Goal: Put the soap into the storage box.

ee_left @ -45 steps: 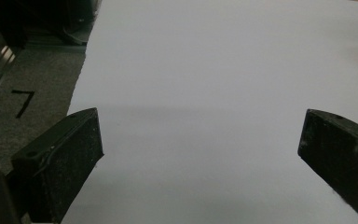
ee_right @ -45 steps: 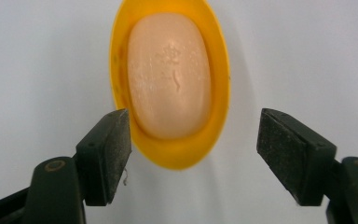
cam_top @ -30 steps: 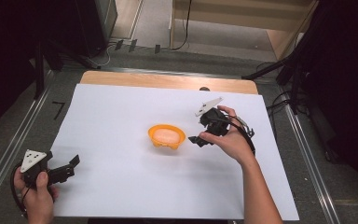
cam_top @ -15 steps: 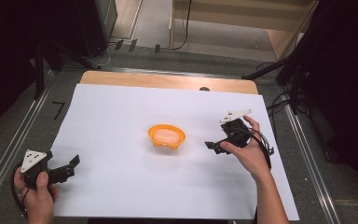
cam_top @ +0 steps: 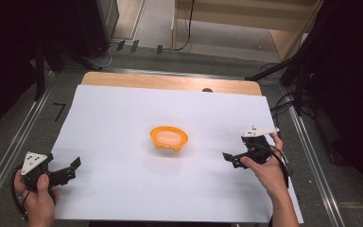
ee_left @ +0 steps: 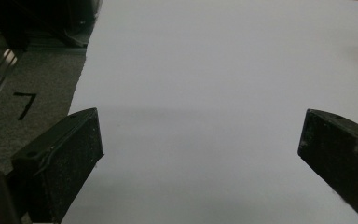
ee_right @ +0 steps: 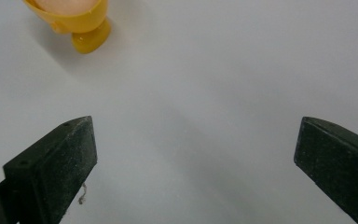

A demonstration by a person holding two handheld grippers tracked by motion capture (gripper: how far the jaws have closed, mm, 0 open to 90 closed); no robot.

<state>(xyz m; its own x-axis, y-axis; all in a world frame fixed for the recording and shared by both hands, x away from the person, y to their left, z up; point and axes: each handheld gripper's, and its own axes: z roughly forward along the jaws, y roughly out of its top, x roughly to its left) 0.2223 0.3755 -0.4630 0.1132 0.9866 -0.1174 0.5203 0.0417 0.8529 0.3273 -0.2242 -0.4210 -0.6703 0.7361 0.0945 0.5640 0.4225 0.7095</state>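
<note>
- Currently we hold the right gripper low over the sheet, right of the bowl and well apart from it. Its jaws have just been opening and now stand wide, with nothing between them.
- The left gripper sits at the sheet's near-left corner, far from the bowl, jaws also spread and empty. In the left gripper view we see bare sheet between them.
- The bowl stands upright mid-sheet on small feet with something pale inside. We can't tell what it is. In the right gripper view the bowl is at the top left, off the line of the jaws.
- Risk 1: we judge the bowl is off-axis, so a straight push forward misses it or clips it with one jaw. That would shove it across the smooth sheet.
- Risk 2: the feet make a narrow base. A high or one-sided hit on the rim could tip the bowl and dump the contents.
- Risk 3: the rim looks thin and curved. A pinch there could slip, or the bowl could swing in the grip on the lift.
- Risk 4: low jaws may drag on the sheet, wrinkle it and shift the bowl with it.
- Risk 5: the left gripper is too far off to steady anything, so a slide goes unchecked.
</note>
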